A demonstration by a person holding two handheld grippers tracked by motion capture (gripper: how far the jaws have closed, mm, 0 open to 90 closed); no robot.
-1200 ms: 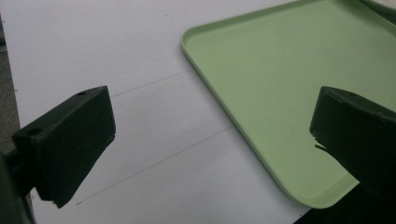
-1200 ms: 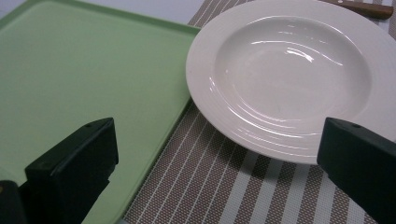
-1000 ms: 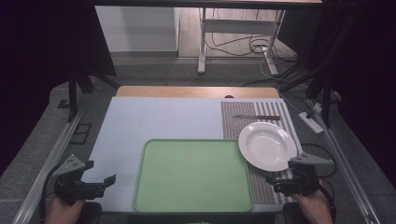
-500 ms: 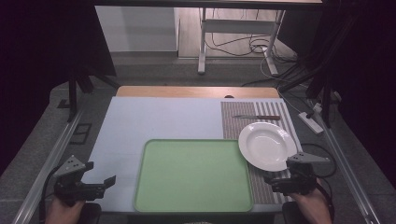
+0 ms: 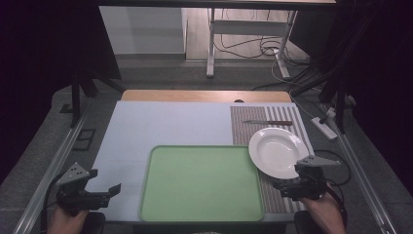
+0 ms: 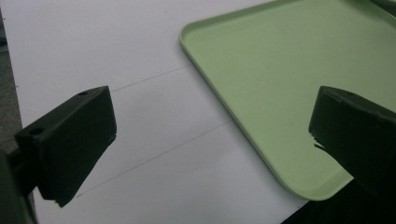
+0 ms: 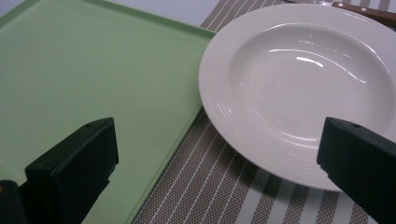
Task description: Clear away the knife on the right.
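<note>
A white plate [image 5: 278,151] [image 7: 306,84] rests on a striped placemat [image 5: 246,127] [image 7: 210,186] at the right, its left rim overlapping the edge of a pale green tray [image 5: 202,182] [image 6: 285,70] [image 7: 79,79]. A wooden-handled knife [image 5: 268,122] lies on the mat beyond the plate. My right gripper [image 5: 287,185] [image 7: 219,172] hovers open just in front of the plate's near rim, holding nothing. At the table's near left corner my left gripper [image 5: 109,193] [image 6: 210,149] is open and holds nothing, its jaws spanning the tray's near left corner.
The table top [image 5: 165,122] is pale blue-white with a wooden strip at the far edge. A metal rail [image 5: 53,165] runs along the left side and another along the right. A power strip [image 5: 324,126] and cables lie on the floor at the right.
Both grippers have shifted only slightly near the table's front edge. The plate, knife and tray have not moved.
</note>
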